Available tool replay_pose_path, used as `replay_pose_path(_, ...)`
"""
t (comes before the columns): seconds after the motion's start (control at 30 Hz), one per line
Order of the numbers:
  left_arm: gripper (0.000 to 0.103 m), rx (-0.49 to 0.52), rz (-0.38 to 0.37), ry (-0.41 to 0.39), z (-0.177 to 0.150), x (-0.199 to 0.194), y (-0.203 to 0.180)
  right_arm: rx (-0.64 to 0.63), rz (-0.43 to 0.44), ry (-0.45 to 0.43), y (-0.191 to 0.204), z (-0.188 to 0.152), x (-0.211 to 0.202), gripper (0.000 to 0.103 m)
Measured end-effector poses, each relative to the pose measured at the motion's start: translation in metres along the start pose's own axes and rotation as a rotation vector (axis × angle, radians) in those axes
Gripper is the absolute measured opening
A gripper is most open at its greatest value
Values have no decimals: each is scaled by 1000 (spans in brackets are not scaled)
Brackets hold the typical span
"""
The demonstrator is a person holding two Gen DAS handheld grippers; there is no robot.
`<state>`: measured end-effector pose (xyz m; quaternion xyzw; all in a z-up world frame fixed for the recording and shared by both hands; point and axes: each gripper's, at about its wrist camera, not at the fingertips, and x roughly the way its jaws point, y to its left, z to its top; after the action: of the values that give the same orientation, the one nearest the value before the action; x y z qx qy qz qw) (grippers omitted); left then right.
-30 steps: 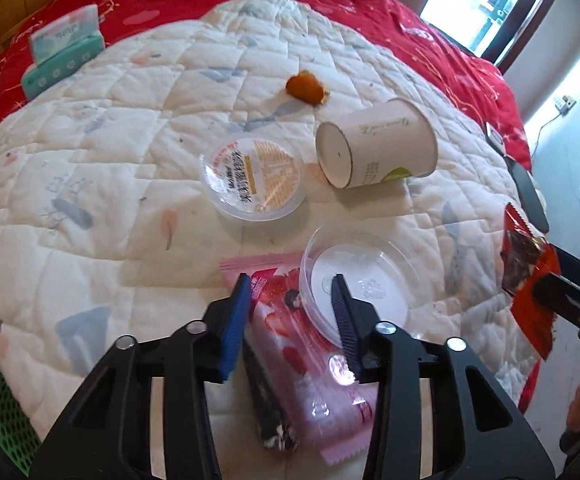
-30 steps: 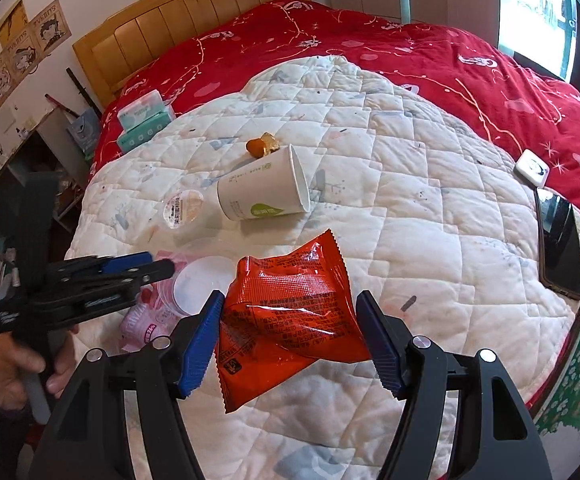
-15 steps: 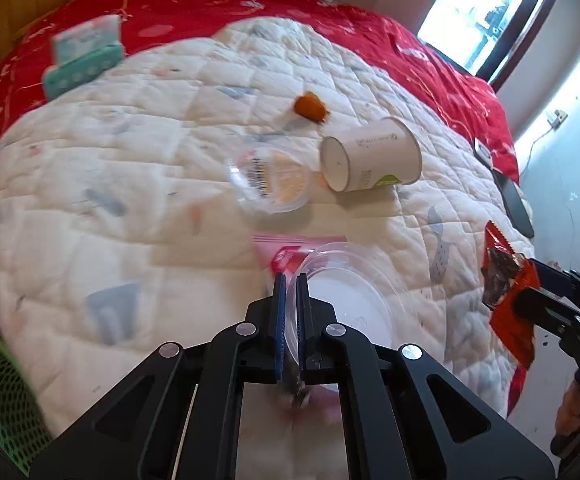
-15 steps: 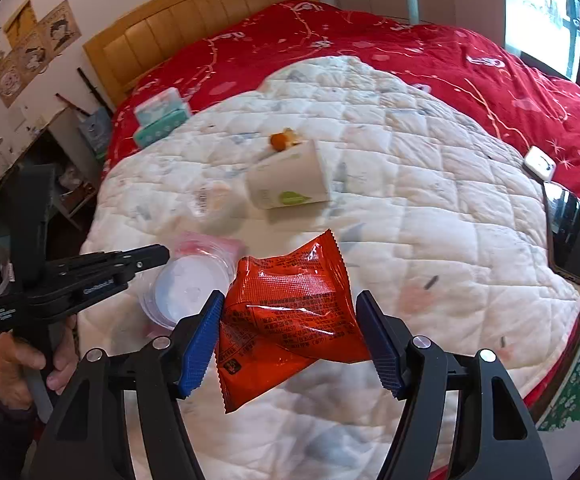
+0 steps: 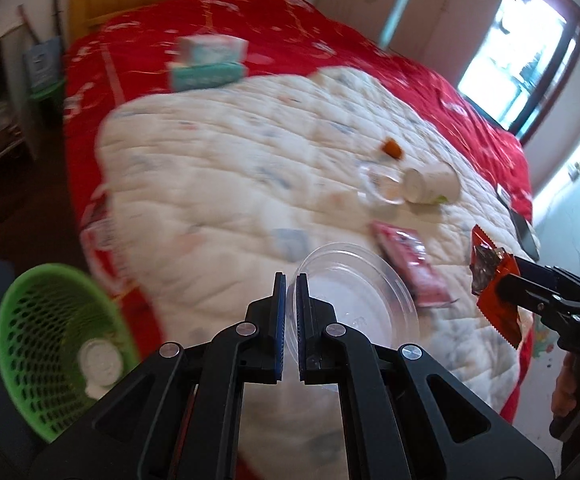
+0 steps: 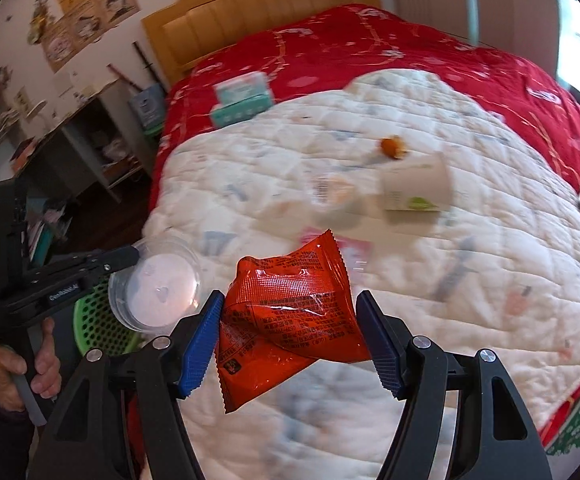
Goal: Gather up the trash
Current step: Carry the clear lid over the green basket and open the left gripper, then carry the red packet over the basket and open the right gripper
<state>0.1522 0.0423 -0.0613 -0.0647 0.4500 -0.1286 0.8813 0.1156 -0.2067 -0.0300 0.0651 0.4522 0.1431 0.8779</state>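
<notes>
Clear plastic lid (image 5: 353, 292) is clamped by its rim between the left gripper (image 5: 290, 304) pads, jaws nearly together; lid sticks out toward 1 o'clock of the fingers, held up off the white quilt (image 5: 230, 184). In the right wrist view the same lid (image 6: 158, 284) sits at 9 o'clock, over the green basket (image 6: 98, 320). The left jaws have just been closing, with the lid rim between them.

Orange snack bag (image 6: 290, 312) is gripped crosswise in the right gripper (image 6: 290, 320), pads pressing both its sides, bag crumpled, held above the quilt. Left view shows it (image 5: 493, 276) at 3 o'clock.

Green basket (image 5: 50, 344) stands on the floor at 8 o'clock of the left view, beside the bed edge, with a white round item (image 5: 100, 364) inside.

On the quilt: pink wrapper (image 5: 409, 264) just past the lid; paper cup (image 5: 429, 188) on its side at 1 o'clock, a clear cup lid (image 5: 381, 188) touching it, small orange scrap (image 5: 391, 148) beyond. Tissue box (image 5: 208, 62) at 12 o'clock on the red bedspread (image 5: 138, 44). A hand (image 6: 22, 372) holds the left gripper's handle. Heavy blur.
</notes>
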Motion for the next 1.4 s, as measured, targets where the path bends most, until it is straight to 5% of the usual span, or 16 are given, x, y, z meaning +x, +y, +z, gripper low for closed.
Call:
replay_pose_path(0.27, 3, -117, 145, -62, -29, -50, 95, -91, 73, 23, 70, 6, 21, 65)
replay_pose_path(0.57, 4, -250, 283, -29, -64, -60, 190, -172, 135, 71, 138, 7, 51, 65)
replay_pose_path(0.9, 14, -333, 321, 4, -87, -59, 229, -236, 184, 109, 190, 8, 77, 65)
replay_pose_path(1.0, 25, -358, 322, -2, -93, -65, 237, -249, 200, 119, 203, 8, 84, 65)
replay_pose_path(1.4, 34, -414, 348, -61, -114, -106, 253, -314, 266, 170, 265, -2, 114, 67)
